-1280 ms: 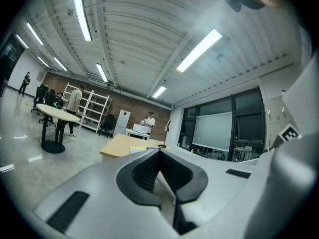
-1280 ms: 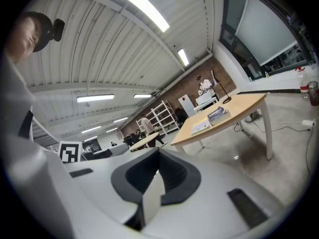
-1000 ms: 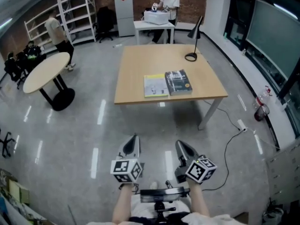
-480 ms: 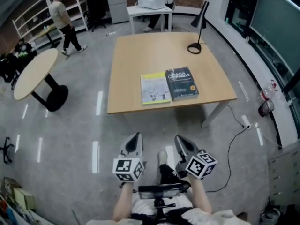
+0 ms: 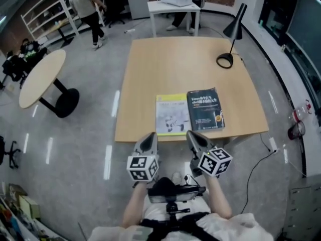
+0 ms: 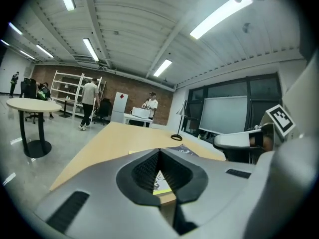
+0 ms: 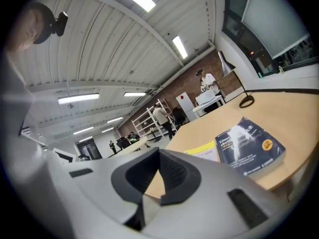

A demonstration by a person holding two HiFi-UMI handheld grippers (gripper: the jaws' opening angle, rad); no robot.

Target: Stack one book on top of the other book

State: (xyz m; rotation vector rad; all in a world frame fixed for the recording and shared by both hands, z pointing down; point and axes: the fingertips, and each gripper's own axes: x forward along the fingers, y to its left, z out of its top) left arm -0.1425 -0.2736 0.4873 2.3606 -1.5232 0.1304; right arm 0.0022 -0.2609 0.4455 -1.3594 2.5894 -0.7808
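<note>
Two books lie side by side near the front edge of the square wooden table (image 5: 170, 69): a yellow-and-white book (image 5: 172, 114) on the left and a dark blue book (image 5: 205, 110) on the right. My left gripper (image 5: 149, 137) is shut and empty, its tip at the table's front edge just below the yellow-and-white book (image 6: 160, 182). My right gripper (image 5: 192, 134) is also shut and empty, at the same edge between the two books. The right gripper view shows the dark blue book (image 7: 250, 149) ahead to the right, lying flat.
A black desk lamp (image 5: 231, 39) stands at the table's far right corner. A round table (image 5: 42, 77) is on the left. A person (image 5: 89, 9) walks by the white shelves at the back left. A cable (image 5: 261, 167) runs across the floor on the right.
Both grippers and the head have moved forward to the table; the books went from far ahead to just beyond the jaw tips. The jaws stayed shut. The person at the back left walked right.
</note>
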